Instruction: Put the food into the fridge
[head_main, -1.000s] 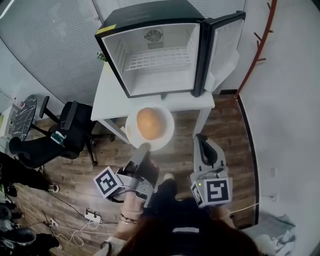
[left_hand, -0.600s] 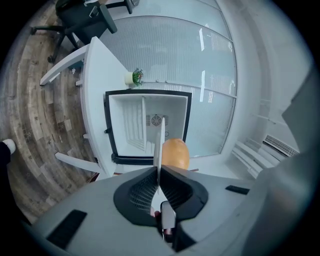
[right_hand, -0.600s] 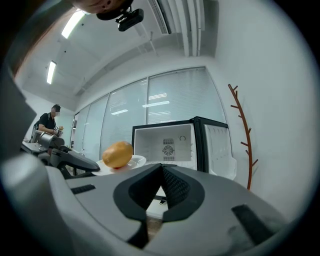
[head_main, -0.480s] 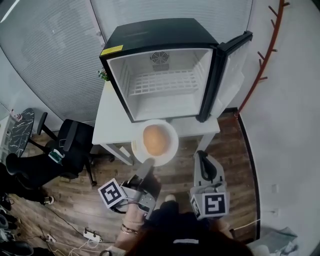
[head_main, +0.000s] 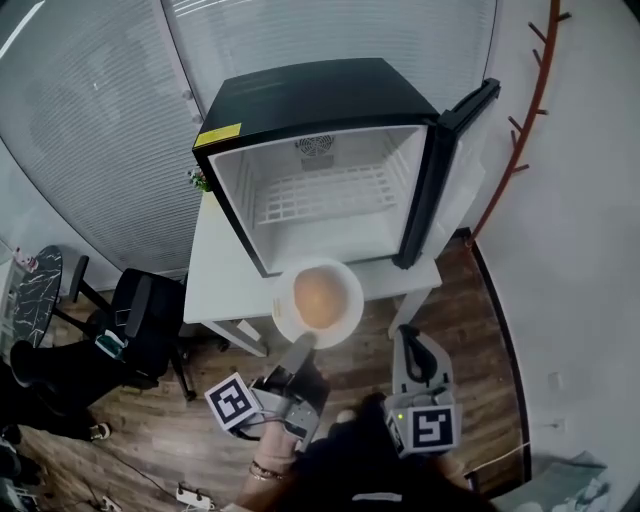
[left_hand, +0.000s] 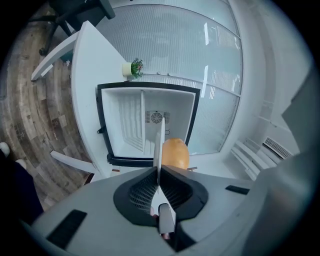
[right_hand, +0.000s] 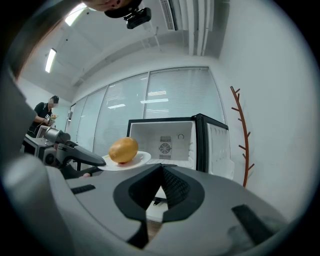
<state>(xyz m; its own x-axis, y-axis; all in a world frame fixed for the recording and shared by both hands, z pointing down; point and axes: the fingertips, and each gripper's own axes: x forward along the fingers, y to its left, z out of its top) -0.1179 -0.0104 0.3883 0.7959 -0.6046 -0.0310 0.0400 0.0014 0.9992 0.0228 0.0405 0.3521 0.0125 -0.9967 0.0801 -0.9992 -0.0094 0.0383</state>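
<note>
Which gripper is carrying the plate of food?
The left gripper, clamped on the near rim of the white plate that bears the orange-brown food; the right gripper is shut on nothing.

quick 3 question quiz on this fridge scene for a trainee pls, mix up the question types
1. Fill in: the orange food lies on a plate in front of the open fridge, not yet ___ it.
2. The left gripper grips: A the food, B the plate's rim, C nothing.
3. True or false: the right gripper has its fingers together with nothing between them.

Key: 1 inside; 2 B; 3 true.
</note>
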